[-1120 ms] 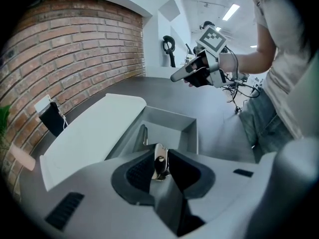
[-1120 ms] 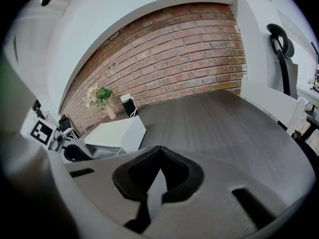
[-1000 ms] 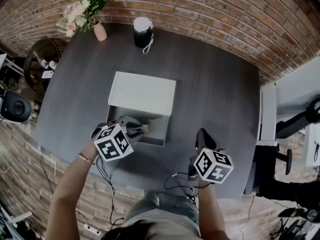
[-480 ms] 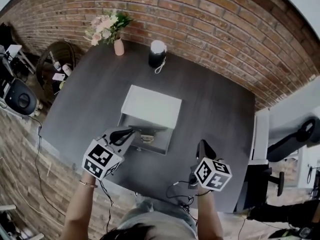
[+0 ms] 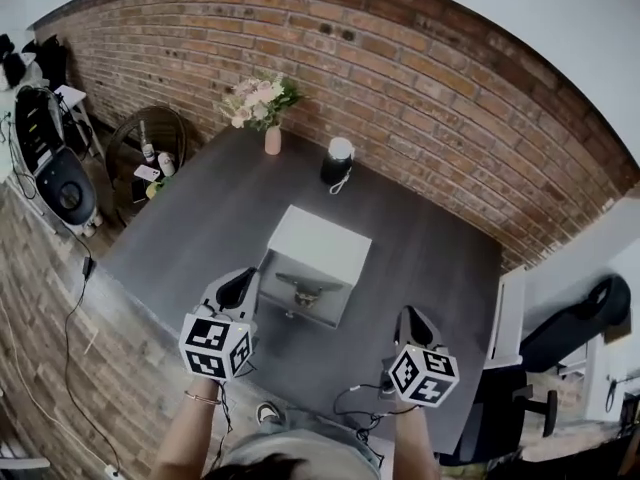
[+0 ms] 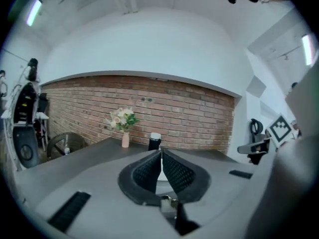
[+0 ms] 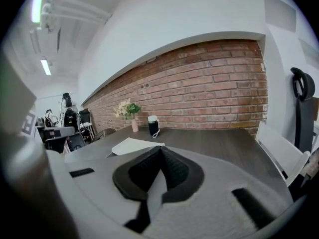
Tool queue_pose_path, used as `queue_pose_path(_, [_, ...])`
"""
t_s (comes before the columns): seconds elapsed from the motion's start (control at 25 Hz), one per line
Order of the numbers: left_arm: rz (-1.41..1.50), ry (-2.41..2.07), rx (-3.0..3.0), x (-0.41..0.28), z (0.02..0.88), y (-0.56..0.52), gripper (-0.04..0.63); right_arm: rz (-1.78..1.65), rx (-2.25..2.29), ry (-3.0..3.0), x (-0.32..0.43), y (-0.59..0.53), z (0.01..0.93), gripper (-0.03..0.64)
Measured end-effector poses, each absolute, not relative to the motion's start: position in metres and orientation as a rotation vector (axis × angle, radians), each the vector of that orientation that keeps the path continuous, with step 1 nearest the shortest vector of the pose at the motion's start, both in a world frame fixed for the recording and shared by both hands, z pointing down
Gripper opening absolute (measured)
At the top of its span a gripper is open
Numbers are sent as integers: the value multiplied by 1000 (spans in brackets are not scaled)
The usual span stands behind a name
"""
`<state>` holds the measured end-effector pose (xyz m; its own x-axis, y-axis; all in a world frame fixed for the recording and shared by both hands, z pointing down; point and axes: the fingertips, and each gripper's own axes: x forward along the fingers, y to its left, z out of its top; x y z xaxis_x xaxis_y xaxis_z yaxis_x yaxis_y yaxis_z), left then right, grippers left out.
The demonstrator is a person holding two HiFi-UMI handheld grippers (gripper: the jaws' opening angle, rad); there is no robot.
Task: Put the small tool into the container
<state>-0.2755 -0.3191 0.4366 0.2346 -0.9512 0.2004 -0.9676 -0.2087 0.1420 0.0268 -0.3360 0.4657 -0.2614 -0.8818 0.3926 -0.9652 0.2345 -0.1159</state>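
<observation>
— Tongs first: what state were they in?

— Both pairs were closed on nothing. The left tongs (image 5: pixel 240 280) hung just short of the near-left corner of the container (image 5: pixel 322 240). The right tongs (image 5: pixel 408 316) sat well off its near-right side, over the dark surface (image 5: pixel 230 208).

— And the small tool?

— The small tool (image 5: pixel 303 286) lay inside the container's open near half, just beyond the left tongs and slightly to their right. Its long axis ran side to side across the opening. The left pair was clearly nearer.

— So what was left?

— Little, I'd judge; the tool looked delivered. Beyond the container stood a dark cylinder (image 5: pixel 338 163) and a flower vase (image 5: pixel 272 140).
</observation>
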Motion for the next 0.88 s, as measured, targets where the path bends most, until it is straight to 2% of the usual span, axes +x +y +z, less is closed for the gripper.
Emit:
queue_pose_path(0.16, [-47,-1943,2160,-291,421,-300,9,372,1749,-2328,24,-325,438,2])
queue_pose_path(0.4, [-77,-2029,2112,-300,403,-288,8,243,1772,-2371,17,-318,408,2])
queue_pose_path(0.88, [-77,-2080,2145,-289,387,-273,8,220,1757,-2358,14,-303,403,0])
